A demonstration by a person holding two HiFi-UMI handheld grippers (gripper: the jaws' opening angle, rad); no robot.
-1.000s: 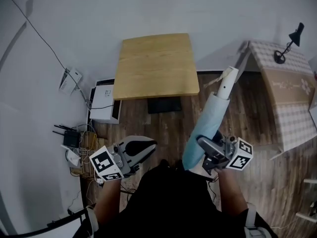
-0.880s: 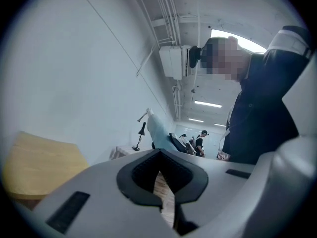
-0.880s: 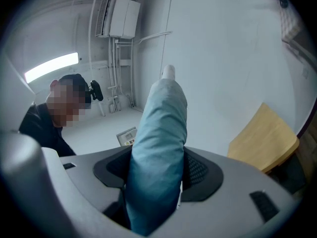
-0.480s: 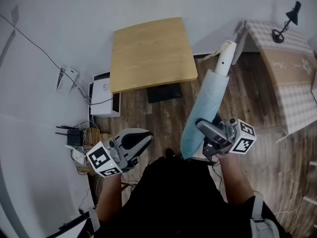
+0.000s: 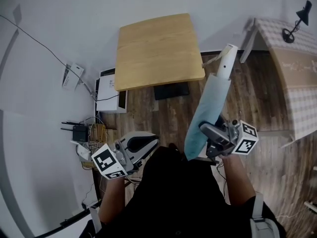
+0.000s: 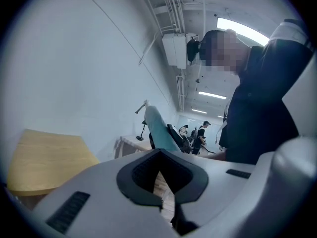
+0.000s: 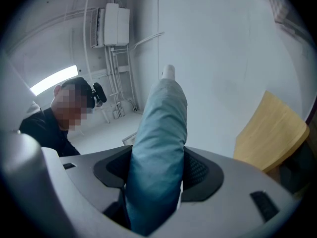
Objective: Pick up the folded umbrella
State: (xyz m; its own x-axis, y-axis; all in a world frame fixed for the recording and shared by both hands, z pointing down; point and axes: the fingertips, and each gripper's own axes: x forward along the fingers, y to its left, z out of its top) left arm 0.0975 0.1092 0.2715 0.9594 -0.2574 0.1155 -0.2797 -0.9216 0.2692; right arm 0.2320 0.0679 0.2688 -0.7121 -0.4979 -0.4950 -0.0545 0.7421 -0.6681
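A folded light-blue umbrella [image 5: 205,115] with a cream handle [image 5: 227,59] is held off the floor, slanting up and away from the person. My right gripper [image 5: 212,134] is shut on its lower part. In the right gripper view the blue fabric [image 7: 159,133] fills the gap between the dark pads [image 7: 198,170]. My left gripper [image 5: 146,145] hangs at the person's left side, shut with nothing in it, its tips [image 6: 159,151] meeting. The umbrella [image 6: 157,130] shows beyond them in the left gripper view.
A square wooden table [image 5: 158,48] stands against the white wall ahead, with a dark box [image 5: 171,89] under it. A white device [image 5: 111,95], a router and cables [image 5: 81,133] lie at the left. A checkered cloth structure [image 5: 292,73] with a black lamp [image 5: 297,21] is at the right.
Both grippers have sunk a little and sit lower in the head view. The umbrella stays in the right gripper's grip, still slanting up. The left gripper stays shut and empty.
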